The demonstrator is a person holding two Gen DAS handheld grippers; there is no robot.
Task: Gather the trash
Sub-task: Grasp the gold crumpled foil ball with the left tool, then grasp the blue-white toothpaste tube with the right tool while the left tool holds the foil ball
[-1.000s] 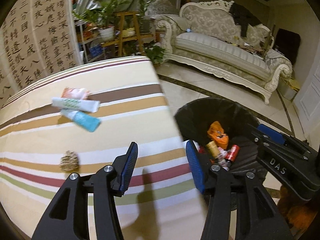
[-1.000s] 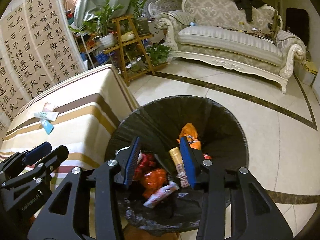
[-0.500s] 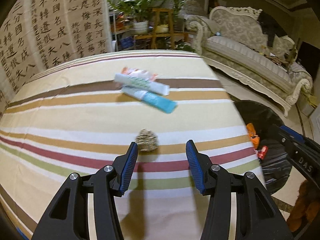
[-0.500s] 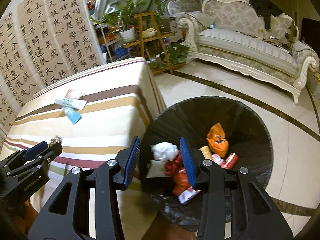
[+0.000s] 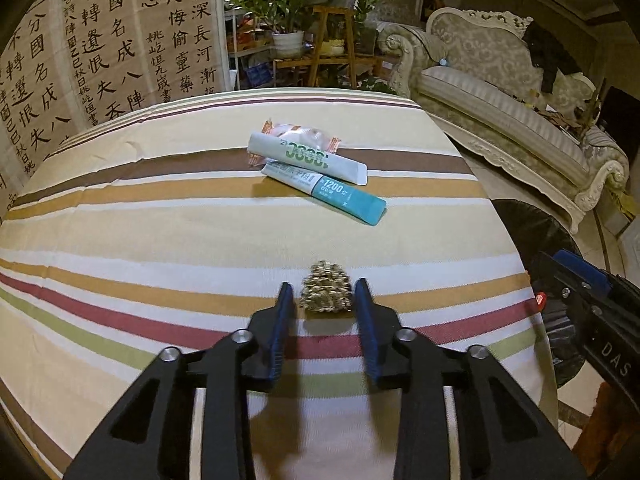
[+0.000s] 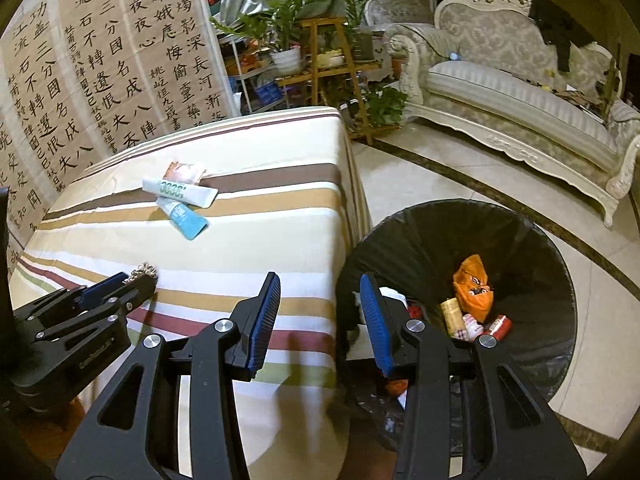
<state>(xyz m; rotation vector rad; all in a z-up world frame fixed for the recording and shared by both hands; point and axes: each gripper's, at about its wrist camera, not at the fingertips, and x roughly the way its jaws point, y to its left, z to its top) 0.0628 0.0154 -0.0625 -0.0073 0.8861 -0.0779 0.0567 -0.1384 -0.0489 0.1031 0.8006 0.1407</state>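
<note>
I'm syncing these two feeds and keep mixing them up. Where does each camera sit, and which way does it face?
Left wrist: on the left tool, facing across the striped tablecloth; its open blue-padded fingers flank the crumpled gold foil ball.
Right wrist: on the right tool, open, over the table edge and black-lined trash bin; the left tool shows at lower left.
Shared: foil ball, white tube, teal tube, bin, cream sofa.

A crumpled gold foil wad [image 5: 326, 293] lies on the striped cloth, near two overlapping tubes [image 5: 316, 168].
</note>
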